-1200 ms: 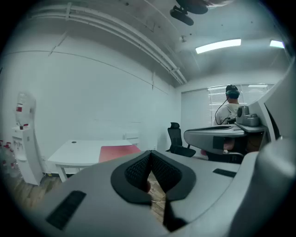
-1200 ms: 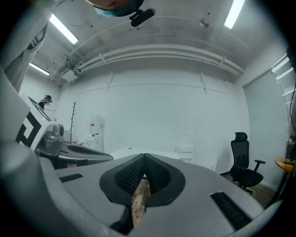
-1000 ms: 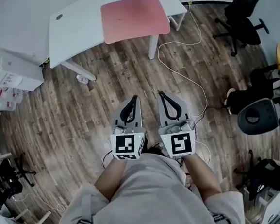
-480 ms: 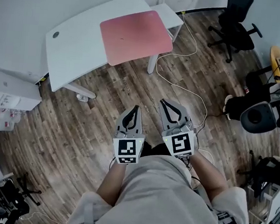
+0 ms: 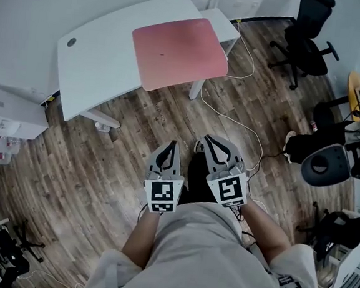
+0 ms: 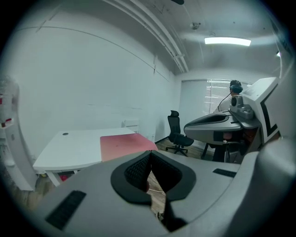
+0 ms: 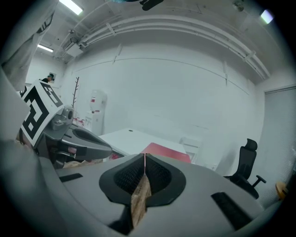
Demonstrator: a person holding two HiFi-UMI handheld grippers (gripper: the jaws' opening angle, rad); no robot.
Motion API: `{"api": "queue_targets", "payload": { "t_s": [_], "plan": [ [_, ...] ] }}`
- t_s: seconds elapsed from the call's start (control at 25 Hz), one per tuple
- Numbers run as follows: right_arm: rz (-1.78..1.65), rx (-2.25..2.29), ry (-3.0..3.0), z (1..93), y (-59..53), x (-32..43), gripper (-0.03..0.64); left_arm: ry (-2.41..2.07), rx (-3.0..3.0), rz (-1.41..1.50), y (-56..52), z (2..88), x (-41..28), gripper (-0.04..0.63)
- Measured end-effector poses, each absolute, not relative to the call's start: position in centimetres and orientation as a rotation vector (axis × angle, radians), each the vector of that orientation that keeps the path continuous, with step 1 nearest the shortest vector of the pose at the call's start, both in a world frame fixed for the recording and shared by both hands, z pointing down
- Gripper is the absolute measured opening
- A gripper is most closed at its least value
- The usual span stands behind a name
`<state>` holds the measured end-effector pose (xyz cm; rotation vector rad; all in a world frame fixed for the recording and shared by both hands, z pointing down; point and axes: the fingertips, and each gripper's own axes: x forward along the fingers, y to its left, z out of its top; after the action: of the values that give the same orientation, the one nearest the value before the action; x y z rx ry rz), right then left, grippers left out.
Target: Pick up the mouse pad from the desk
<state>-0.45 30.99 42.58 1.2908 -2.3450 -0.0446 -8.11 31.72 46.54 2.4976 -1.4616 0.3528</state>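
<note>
Beyond the wooden plank floor (image 5: 91, 157), the flat pink rectangular mouse pad (image 5: 178, 52) is seen on the curved white desk (image 5: 94, 51), well apart. The left gripper (image 5: 170, 147) and right gripper (image 5: 209, 141) are closed on nothing, and should be opened before its edge is reached.

Mouse pad (image 5: 178, 53): plain pink-red. Desk (image 5: 100, 55): white. Floor (image 5: 103, 158): brown wood-plank pattern. Office chair (image 5: 309, 32): black.

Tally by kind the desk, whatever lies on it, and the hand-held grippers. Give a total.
Desk: 1
Mouse pad: 1, pink, lying on the desk
Hand-held gripper: 2, the left hand-held gripper and the right hand-held gripper, both shut and empty
Total: 4
</note>
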Motion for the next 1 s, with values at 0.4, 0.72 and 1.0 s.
{"api": "queue_targets", "payload": {
  "t_s": [0.4, 0.72, 1.0],
  "plan": [
    [0.006, 1.264, -2.377, 44.6, 23.6, 1.5, 0.041, -1.476, 2.451, 0.454, 25.6, 49.1, -6.7, 0.012],
    [0.149, 1.209, -2.417, 48.5, 16.1, 5.7, 0.041, -1.491, 2.384, 0.571, 19.3, 51.0, -3.8, 0.012],
    [0.232, 1.176, -2.370, 53.6, 12.0, 9.6, 0.041, -1.546, 2.262, 0.691, 15.1, 55.6, -2.5, 0.012]
  ]
}}
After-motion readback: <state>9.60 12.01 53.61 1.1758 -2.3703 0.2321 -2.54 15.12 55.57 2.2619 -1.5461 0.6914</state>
